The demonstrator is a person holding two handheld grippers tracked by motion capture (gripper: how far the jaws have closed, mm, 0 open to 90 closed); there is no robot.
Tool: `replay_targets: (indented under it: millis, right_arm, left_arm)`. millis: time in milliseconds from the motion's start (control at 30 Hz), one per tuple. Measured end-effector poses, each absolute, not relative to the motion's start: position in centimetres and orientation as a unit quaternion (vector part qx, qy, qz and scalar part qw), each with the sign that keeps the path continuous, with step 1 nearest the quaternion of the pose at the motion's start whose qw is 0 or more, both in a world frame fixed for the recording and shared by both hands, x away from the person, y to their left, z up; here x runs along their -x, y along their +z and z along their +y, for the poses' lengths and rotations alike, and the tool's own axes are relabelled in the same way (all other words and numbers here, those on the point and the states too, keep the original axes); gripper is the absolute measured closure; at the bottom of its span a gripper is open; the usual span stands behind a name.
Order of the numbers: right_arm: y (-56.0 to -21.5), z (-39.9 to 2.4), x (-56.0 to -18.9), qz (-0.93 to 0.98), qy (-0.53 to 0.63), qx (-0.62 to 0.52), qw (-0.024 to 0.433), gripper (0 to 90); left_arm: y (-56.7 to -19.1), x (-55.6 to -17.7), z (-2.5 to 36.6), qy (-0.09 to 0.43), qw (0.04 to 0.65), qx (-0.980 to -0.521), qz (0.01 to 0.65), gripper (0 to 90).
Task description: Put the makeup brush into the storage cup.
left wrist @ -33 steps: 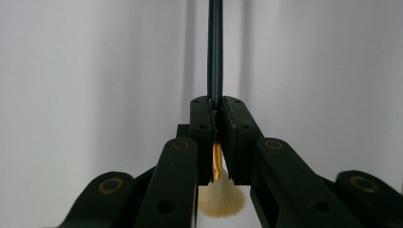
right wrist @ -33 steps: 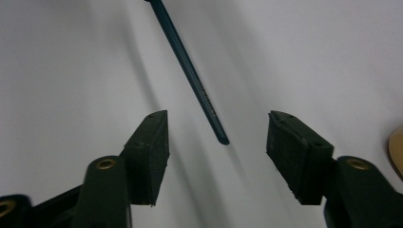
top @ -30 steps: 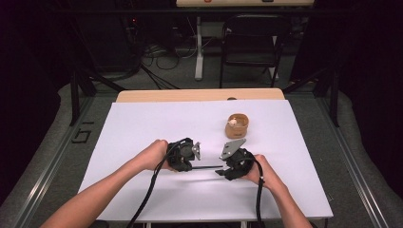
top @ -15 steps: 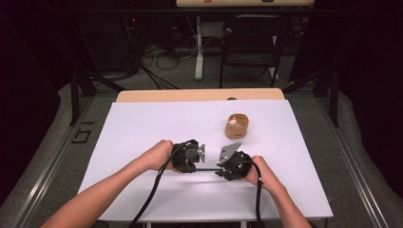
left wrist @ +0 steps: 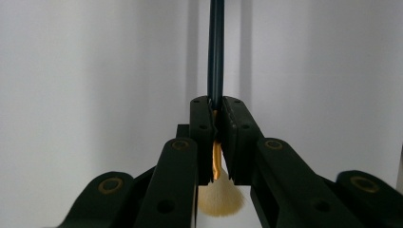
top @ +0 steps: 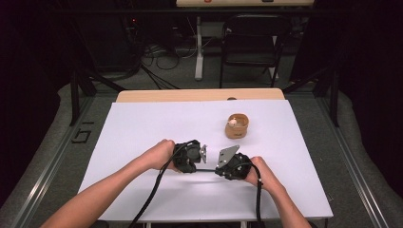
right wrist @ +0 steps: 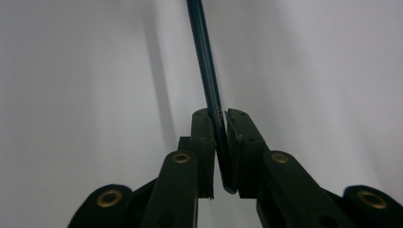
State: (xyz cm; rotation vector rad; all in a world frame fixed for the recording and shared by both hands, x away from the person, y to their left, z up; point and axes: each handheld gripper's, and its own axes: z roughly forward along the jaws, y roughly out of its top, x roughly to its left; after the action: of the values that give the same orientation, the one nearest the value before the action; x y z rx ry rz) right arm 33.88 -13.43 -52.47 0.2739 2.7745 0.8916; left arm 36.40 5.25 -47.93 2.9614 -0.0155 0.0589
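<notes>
A light, stiff makeup brush [left wrist: 216, 52] was clamped near its soft bristles [left wrist: 221, 199] by the left gripper [left wrist: 216, 105]. Its handle end was gripped by the right gripper [right wrist: 218, 114], whose jaws had just been closing.

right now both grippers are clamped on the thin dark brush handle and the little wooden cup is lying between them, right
Not quite. Both the left gripper and right gripper are clamped on the brush handle, but the wooden cup stands farther back on the table, beyond the grippers, not between them. The high view shows it.
</notes>
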Motion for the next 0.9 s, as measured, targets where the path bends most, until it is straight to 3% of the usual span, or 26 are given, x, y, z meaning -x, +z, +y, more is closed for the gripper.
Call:
replay_targets:
  millis: [333,533,767,900]
  right_arm:
    - [-52.5,-13.2,-33.5,0.939,0.317,-0.079,0.112,85.3]
    - [-52.5,-13.4,-33.3,0.936,0.322,-0.086,0.109,85.4]
    - [-52.7,-13.8,-33.1,0.935,0.323,-0.095,0.108,85.3]
    - [-52.7,-14.1,-33.1,0.934,0.324,-0.1,0.111,85.3]
  left_arm:
    - [-47.9,-37.4,6.1,0.019,0.1,-0.995,0.023,76.3]
    - [-48.0,-38.1,7.2,0.005,0.118,-0.992,0.055,55.6]
    - [-48.1,-38.2,9.3,0.013,0.167,-0.98,0.104,20.2]
    - [-48.3,-38.0,10.6,0.021,0.204,-0.97,0.133,14.6]
